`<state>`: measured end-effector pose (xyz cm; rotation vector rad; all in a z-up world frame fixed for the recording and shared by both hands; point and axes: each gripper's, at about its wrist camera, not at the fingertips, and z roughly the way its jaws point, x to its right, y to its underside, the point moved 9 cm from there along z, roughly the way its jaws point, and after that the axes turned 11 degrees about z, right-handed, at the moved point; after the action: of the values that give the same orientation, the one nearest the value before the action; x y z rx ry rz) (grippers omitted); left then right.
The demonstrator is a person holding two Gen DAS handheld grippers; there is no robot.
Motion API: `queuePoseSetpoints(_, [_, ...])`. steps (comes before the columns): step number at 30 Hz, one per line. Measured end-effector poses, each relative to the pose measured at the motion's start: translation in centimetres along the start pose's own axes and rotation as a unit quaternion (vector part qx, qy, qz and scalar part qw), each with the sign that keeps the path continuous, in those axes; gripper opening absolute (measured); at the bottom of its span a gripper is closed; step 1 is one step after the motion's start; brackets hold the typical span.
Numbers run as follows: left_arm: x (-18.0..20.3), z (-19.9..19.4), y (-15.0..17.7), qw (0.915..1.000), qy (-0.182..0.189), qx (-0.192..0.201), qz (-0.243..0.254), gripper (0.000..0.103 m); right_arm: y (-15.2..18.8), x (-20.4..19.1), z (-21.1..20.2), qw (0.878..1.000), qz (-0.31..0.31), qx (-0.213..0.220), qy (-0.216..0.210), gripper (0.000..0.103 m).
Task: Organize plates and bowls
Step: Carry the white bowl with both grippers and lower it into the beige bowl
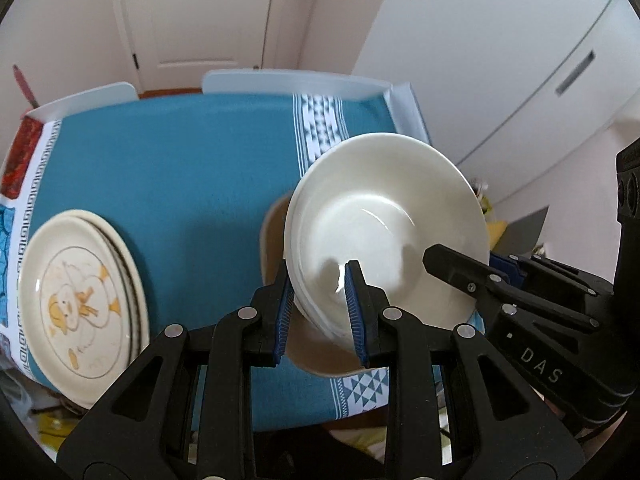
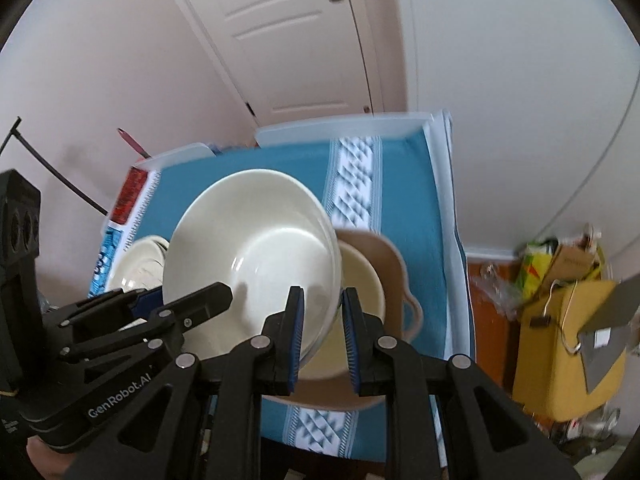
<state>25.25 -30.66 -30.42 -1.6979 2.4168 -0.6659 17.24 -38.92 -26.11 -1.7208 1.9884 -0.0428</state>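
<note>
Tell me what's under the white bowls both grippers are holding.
Beneath the stack of white bowls sits a tan handled dish with a cream inside, on the blue tablecloth. Its left half is covered by the bowls.

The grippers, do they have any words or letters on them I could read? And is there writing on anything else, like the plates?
"DAS": white letters on the right gripper, seen from the left wrist view.
"GenRobot.AI": white letters on the left gripper, in the right wrist view; the last letter is partly cut off.
The duck plate has only a picture, no words.
The red and blue patches at the tablecloth edge are too blurred to read.
</note>
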Motion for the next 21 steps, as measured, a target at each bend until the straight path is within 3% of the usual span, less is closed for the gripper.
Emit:
queuePoseSetpoints(11, [-0.4, 3.6, 0.5, 0.9966, -0.047, -0.051, 0.044, 0.023, 1.7, 1.6, 2.5, 1.000, 0.002, -0.015, 0.015, 0.018])
queuePoseSetpoints(21, [-0.1, 3.9, -0.1, 0.9923, -0.080, -0.056, 0.076, 0.023, 1.9, 2.4, 2.9, 1.000, 0.005, -0.012, 0.024, 0.018])
